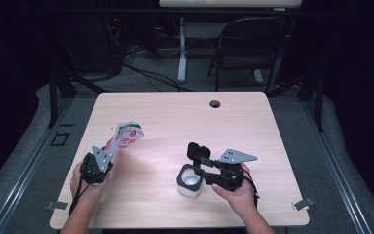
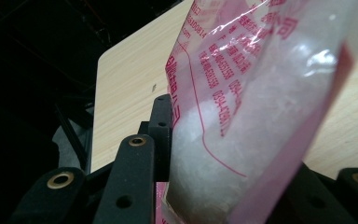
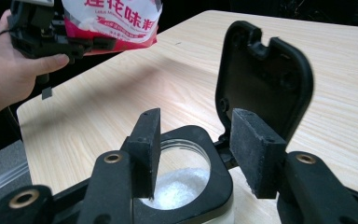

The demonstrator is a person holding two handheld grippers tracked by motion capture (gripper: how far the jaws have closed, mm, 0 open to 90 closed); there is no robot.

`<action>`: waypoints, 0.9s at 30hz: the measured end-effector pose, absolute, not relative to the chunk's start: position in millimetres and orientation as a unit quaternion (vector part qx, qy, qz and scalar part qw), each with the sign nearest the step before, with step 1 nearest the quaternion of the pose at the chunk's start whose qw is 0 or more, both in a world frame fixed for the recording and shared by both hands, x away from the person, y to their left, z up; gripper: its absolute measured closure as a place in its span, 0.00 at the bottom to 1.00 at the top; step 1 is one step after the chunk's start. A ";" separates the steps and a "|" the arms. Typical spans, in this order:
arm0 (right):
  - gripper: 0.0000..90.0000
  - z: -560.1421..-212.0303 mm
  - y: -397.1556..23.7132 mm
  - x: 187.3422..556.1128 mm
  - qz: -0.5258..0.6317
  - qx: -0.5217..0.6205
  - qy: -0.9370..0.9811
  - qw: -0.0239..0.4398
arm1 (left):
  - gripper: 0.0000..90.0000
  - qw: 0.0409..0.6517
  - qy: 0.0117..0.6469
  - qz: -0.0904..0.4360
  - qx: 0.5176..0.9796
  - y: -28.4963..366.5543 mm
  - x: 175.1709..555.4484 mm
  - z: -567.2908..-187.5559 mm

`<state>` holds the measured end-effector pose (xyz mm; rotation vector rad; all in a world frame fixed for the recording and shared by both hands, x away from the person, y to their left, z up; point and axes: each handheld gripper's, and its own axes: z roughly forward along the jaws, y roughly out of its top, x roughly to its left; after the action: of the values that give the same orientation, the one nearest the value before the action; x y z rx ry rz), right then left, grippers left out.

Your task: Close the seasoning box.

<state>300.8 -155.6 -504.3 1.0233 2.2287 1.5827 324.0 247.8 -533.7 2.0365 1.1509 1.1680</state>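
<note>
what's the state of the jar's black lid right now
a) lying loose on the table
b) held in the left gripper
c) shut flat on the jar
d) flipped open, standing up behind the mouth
d: in the right gripper view the lid stands upright on its hinge behind the jar, whose open mouth shows white granules inside.

One bag (image 1: 126, 136) of white granules, clamped between the left fingers (image 2: 161, 126). One open-lidded container (image 1: 191, 179) just below the right fingers (image 3: 256, 149). Two grippers, one desk (image 1: 175, 112).
</note>
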 end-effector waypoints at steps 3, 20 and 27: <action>0.59 -504.4 -156.7 301.5 0.542 0.351 0.756 0.108 | 0.79 0.262 0.434 0.425 0.750 250.0 325.8 -535.6; 0.58 -504.7 -156.5 301.7 0.544 0.356 0.752 0.109 | 0.78 0.258 0.484 0.361 0.754 261.3 338.5 -553.4; 0.58 -504.9 -156.8 302.2 0.544 0.357 0.751 0.109 | 0.77 0.256 0.486 0.352 0.758 259.5 338.4 -554.1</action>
<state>302.2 -156.8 -504.9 1.0502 2.2094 1.5997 338.4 259.5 -554.1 2.0569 1.3204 0.9568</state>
